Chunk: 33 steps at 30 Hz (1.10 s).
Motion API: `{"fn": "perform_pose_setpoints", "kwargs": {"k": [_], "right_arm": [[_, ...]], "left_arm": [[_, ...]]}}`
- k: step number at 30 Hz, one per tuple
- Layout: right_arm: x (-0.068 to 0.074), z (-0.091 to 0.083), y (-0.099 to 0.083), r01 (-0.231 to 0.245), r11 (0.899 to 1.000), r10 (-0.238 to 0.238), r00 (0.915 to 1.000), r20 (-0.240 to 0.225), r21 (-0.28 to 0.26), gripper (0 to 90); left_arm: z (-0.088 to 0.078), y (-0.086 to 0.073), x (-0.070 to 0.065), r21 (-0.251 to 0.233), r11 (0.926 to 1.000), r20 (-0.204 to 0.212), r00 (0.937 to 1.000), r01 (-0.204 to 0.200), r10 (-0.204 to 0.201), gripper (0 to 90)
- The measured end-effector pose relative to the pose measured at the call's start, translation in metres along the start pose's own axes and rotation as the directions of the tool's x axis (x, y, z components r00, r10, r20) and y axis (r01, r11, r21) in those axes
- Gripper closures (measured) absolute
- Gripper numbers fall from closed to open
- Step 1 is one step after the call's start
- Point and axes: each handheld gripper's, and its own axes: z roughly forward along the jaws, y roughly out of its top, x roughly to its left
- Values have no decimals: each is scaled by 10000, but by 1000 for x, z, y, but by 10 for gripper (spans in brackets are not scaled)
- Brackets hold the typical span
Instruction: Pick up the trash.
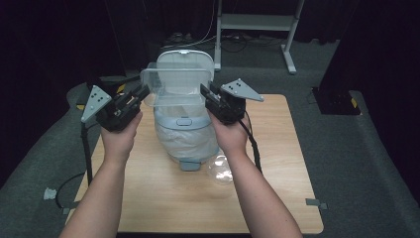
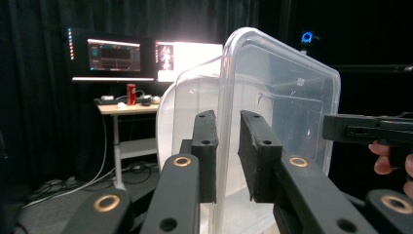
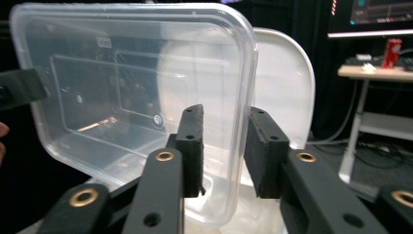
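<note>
Over the wooden table (image 1: 277, 198), my left gripper (image 2: 228, 146) pinches the clear container (image 1: 176, 82) above the open bin (image 1: 185, 134); my right gripper (image 3: 225, 146) straddles its rim loosely; next, tip it in

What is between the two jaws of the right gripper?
The rim of the clear plastic container stands in the gap, seen in the right gripper view. The right gripper has just been opening; its pads do not press on it.

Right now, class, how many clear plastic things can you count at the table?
2: a clear rectangular plastic container held up over the white lidded bin between both claws, and a small clear round plastic piece lying on the wooden tabletop. Others may be hidden.
</note>
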Motion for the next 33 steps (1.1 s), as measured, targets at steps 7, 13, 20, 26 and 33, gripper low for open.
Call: {"fn": "perform_pose_setpoints", "kwargs": {"k": [7,13,20,26,33], "right_arm": [[-15,-16,-2,-200,9993,186,9989,428,330,535],[-12,-39,-9,324,9992,-329,9992,234,222,533],[-13,-62,-41,728,9950,-753,9965,350,683,529],[-22,-83,-77,679,9908,-745,9958,530,1172,515],[-27,-97,-122,622,9749,-796,9941,740,2137,489]], "left_arm": [[-8,-5,-1,0,9986,24,9986,520,-520,555],[-16,-20,-5,334,9990,-46,9995,298,-297,529],[-38,-50,-4,996,9950,-454,9990,55,-10,517],[-59,-87,-4,1827,9831,-610,9981,98,14,472],[-80,-141,-16,2856,9569,-690,9970,527,-343,402]]}}
